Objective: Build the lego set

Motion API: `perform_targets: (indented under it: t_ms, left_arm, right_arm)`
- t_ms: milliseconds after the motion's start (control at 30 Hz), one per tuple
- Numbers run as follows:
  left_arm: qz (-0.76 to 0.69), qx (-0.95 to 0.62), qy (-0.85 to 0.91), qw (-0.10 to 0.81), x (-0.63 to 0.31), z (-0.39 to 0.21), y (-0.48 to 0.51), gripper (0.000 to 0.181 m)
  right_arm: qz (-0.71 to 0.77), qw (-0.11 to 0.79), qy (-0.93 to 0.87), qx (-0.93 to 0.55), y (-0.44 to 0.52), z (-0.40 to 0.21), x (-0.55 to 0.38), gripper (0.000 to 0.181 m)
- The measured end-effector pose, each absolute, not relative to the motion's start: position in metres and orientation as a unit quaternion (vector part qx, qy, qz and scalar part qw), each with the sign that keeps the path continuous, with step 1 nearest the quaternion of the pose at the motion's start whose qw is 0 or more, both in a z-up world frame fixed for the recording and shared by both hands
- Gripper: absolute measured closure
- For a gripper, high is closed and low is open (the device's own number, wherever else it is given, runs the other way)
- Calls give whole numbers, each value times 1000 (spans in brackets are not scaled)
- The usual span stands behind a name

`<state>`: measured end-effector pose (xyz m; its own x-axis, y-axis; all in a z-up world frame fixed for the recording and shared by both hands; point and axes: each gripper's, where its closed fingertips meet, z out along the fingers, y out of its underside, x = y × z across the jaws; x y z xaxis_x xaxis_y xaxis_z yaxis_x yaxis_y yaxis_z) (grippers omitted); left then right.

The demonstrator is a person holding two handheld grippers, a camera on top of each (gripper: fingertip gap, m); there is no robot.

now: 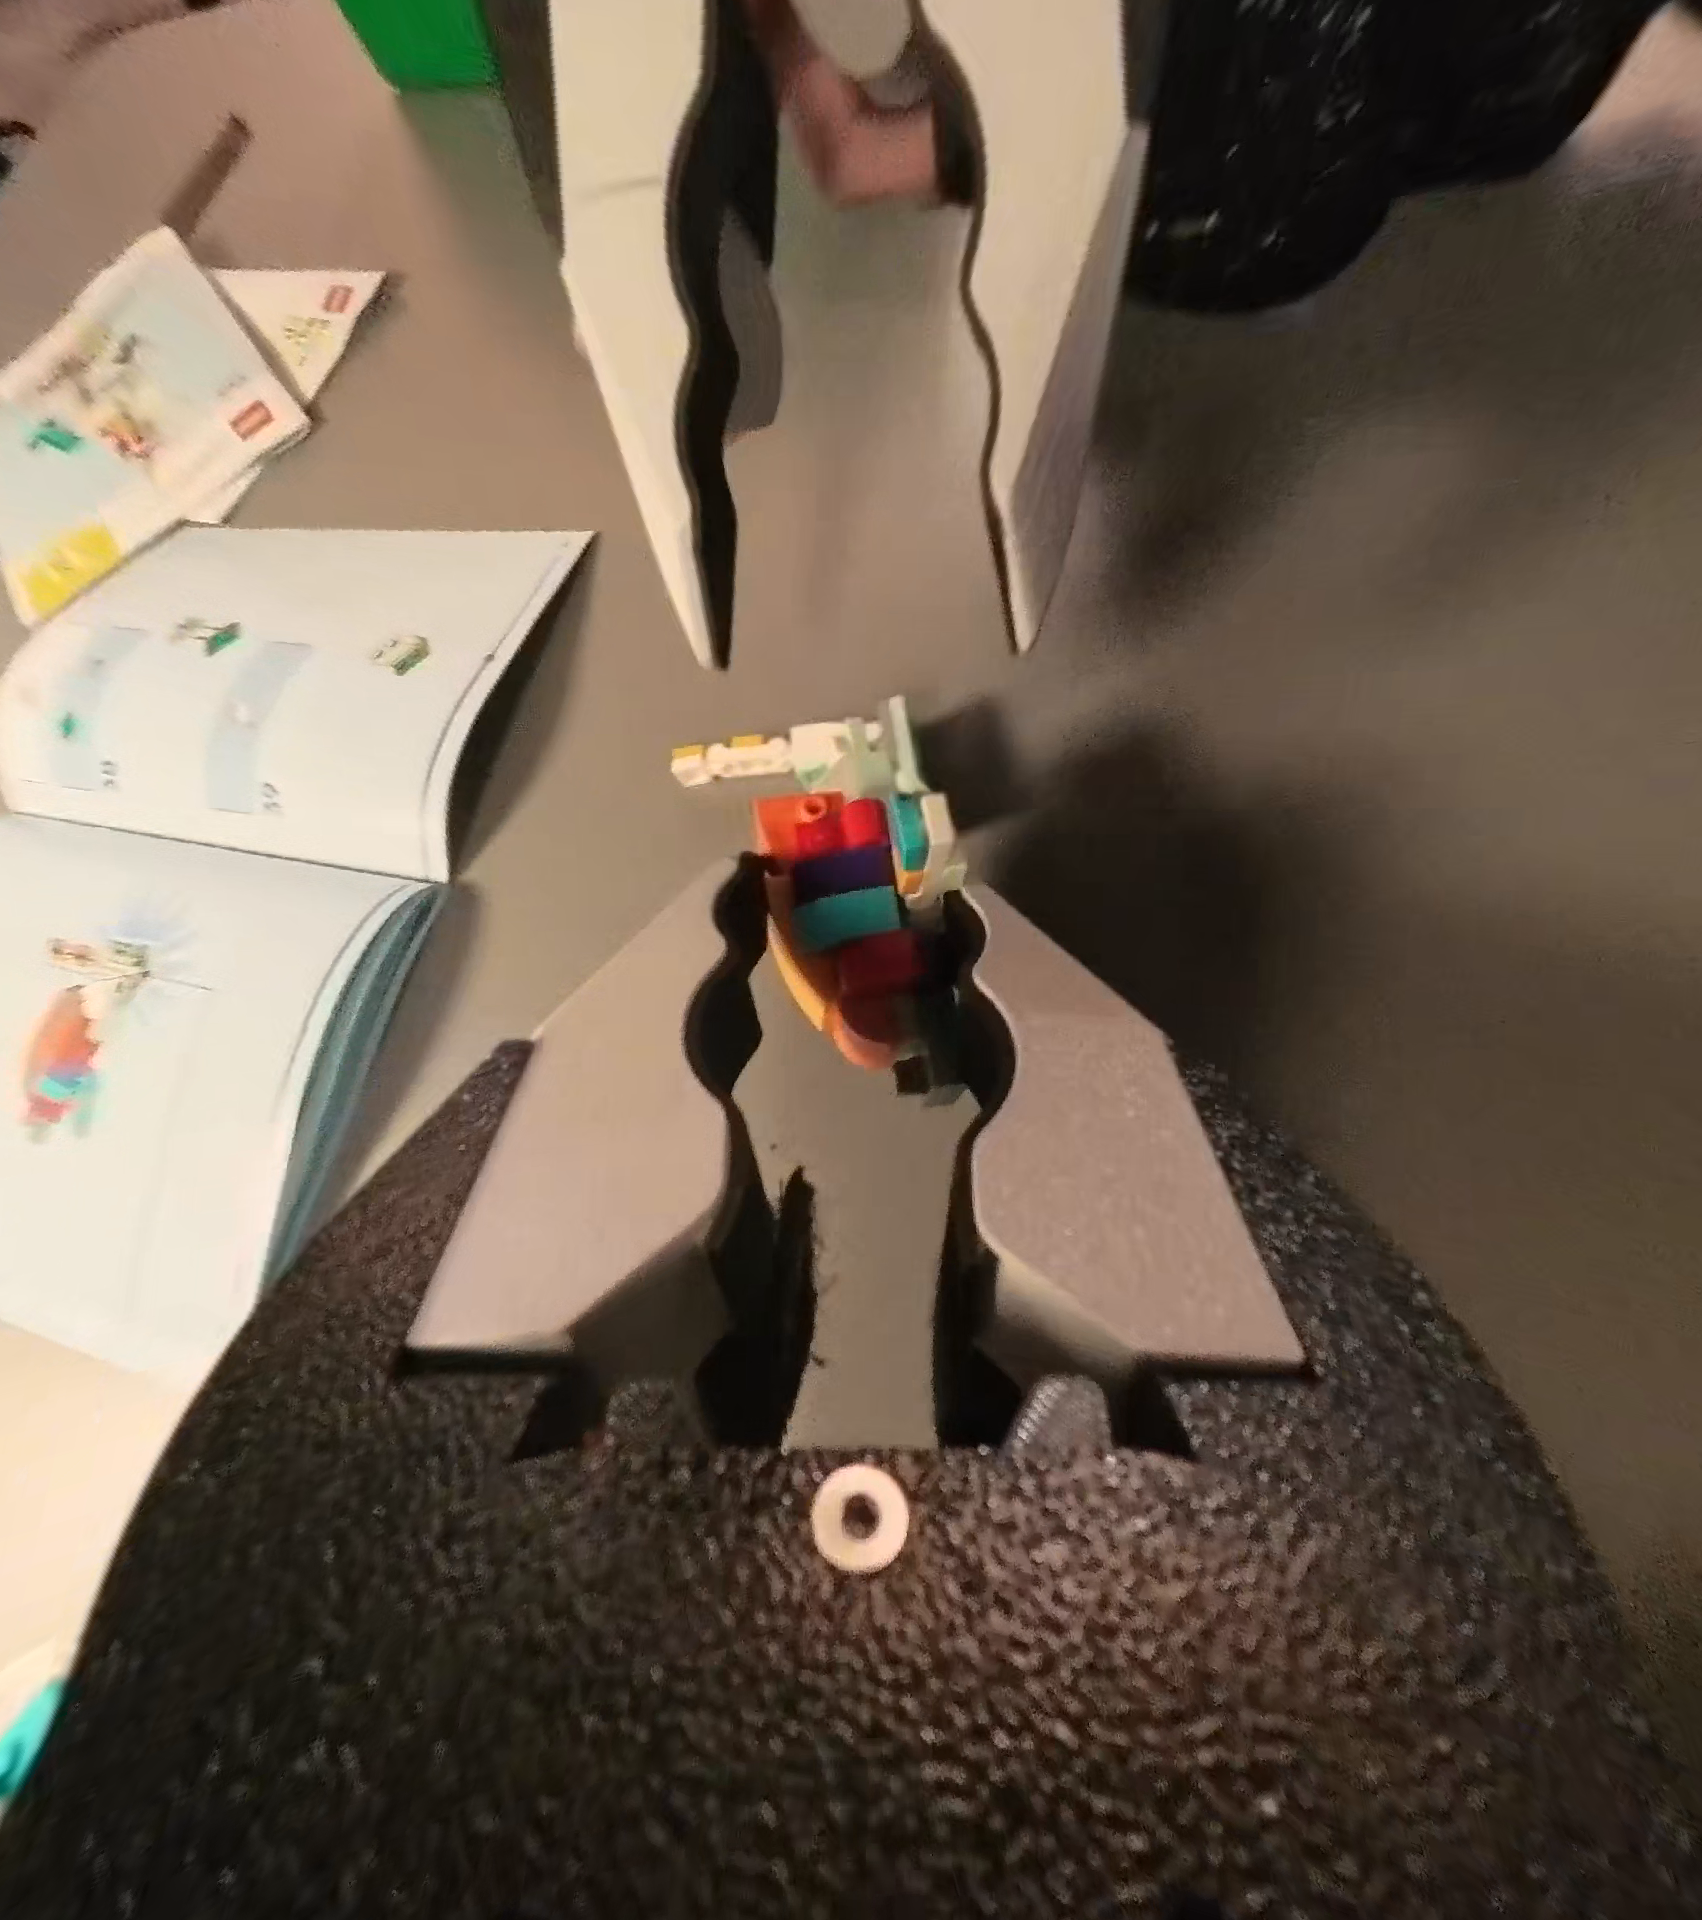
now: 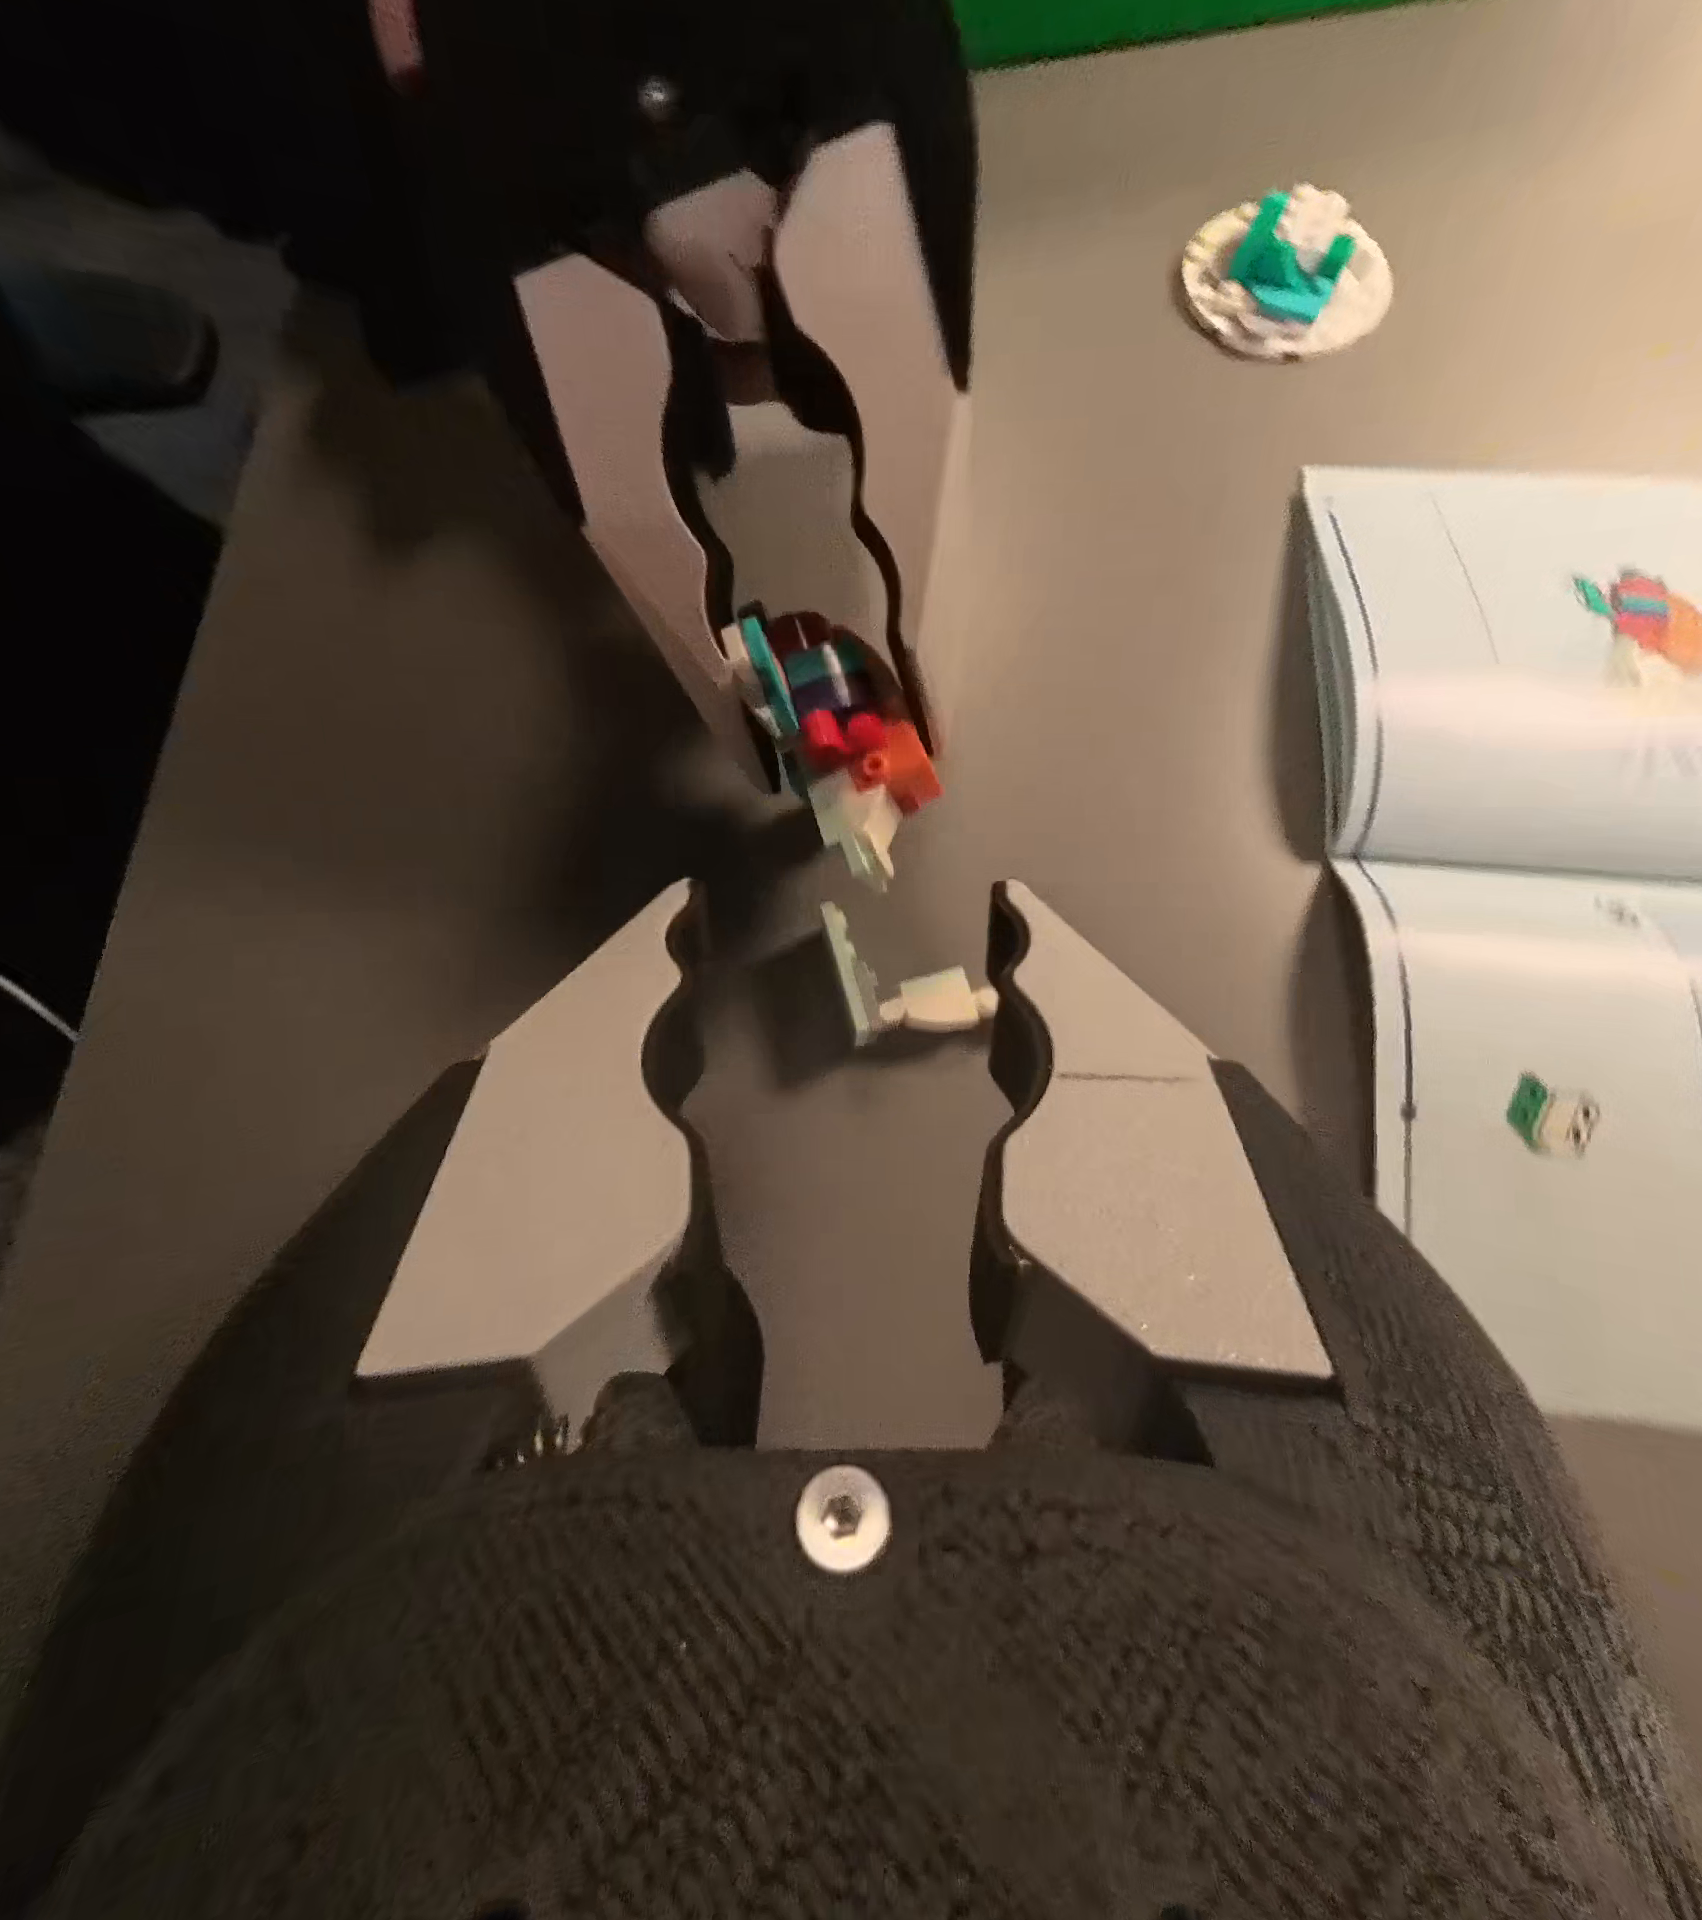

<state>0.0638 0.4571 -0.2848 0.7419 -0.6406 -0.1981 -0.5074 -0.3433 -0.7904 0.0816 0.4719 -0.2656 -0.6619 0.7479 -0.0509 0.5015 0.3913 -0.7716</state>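
Observation:
My left gripper point(image 1: 852, 883) is shut on a small colourful lego model point(image 1: 847, 894) of orange, red, purple and teal bricks, held over the grey table point(image 1: 1346, 831). In the right wrist view the left gripper point(image 2: 831, 717) reaches in from the top with the model point(image 2: 826, 717). My right gripper point(image 2: 847, 894) is open and empty, facing the model. A small pale green and white piece point(image 2: 878, 987) lies between its fingertips, apart from the model. It also shows in the left wrist view point(image 1: 753, 767), just under the open right gripper point(image 1: 868, 649).
An open instruction booklet point(image 1: 234, 727) lies on the table beside the model, also in the right wrist view point(image 2: 1553, 831). Smaller leaflets point(image 1: 120, 416) lie behind it. A round white plate with a teal lego build point(image 2: 1283, 281) sits farther back. The table's edge point(image 2: 203, 623) runs along the left. My left and right fingertips are right by each other.

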Motion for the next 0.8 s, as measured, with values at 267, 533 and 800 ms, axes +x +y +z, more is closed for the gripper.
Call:
perform_targets:
  t_ms: [267,533,800]
  left_arm:
    - [-16,-833,366,415,47,-287,462,150]
    - [-24,-843,361,399,46,-288,461,150]
    - [-67,-883,344,311,55,-291,450,150]
  right_arm:
    - [351,150,-866,-322,478,-286,81,136]
    - [296,196,-884,-306,498,-308,73,96]
    - [342,138,-897,-245,485,-304,91,146]
